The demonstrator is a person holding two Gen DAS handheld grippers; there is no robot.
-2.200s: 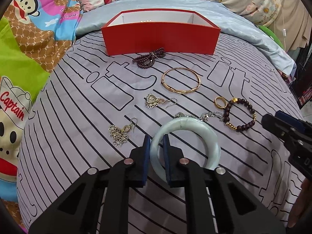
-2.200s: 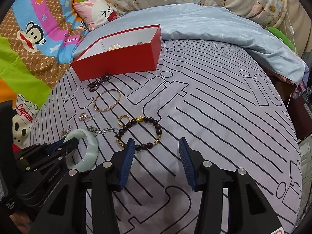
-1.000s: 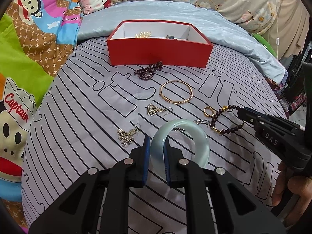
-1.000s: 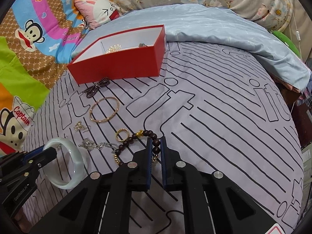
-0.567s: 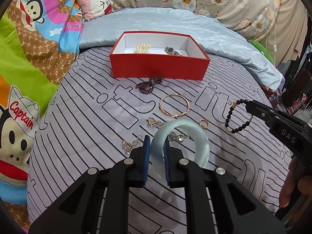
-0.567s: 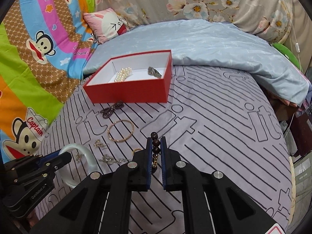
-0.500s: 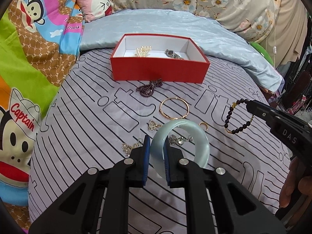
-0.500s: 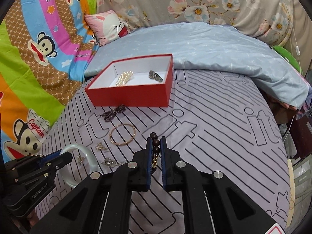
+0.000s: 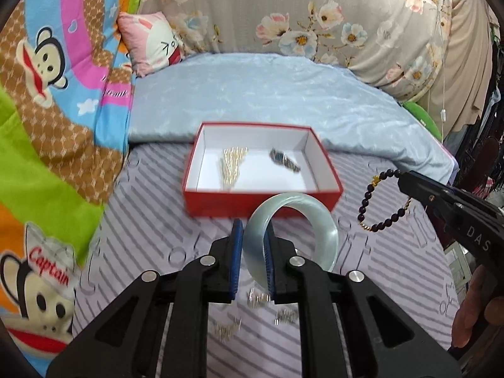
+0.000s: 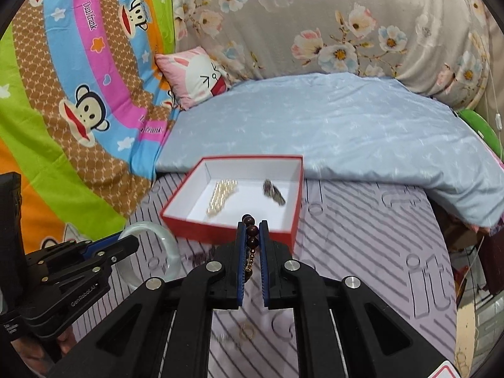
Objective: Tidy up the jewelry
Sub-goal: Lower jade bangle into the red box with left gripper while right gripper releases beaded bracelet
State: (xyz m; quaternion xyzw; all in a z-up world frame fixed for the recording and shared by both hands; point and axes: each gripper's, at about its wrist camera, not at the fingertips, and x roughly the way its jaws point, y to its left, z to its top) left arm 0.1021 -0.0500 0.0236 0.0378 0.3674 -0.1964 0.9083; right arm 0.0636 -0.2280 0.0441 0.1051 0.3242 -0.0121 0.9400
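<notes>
A bed is filling both views, its striped sheet [image 9: 151, 236] lying under a pale blue quilt [image 9: 267, 94] that is bunching up behind, with a cartoon blanket [image 9: 56, 110] draping along the left edge and a floral cover [image 10: 330, 25] rising at the back. A pink pillow [image 9: 151, 42] is leaning where the blanket and floral cover are meeting.

A red box [image 9: 261, 168] is sitting open on the sheet, just in front of the quilt's edge. A bunch of pearls [image 10: 221, 197] is lying in its left half and a dark watch [image 10: 274, 196] in its right half, the two apart from each other.

The left gripper [image 9: 253, 242] is clenching on a pale green bangle [image 9: 291, 231], its blue pads pinching the ring's left side so that the ring is standing upright in the air, in front of the box's near wall. The right gripper [image 10: 252, 236] is clamping a bead bracelet [image 9: 382, 201], which is hanging from its tips as a loop of dark beads with a few gold ones, off to the right of the box. A hand [image 9: 478, 308] is wrapping the right gripper's handle.

Small blurred trinkets [image 9: 256, 300] are lying on the sheet below the left gripper, too smeared to tell apart.
</notes>
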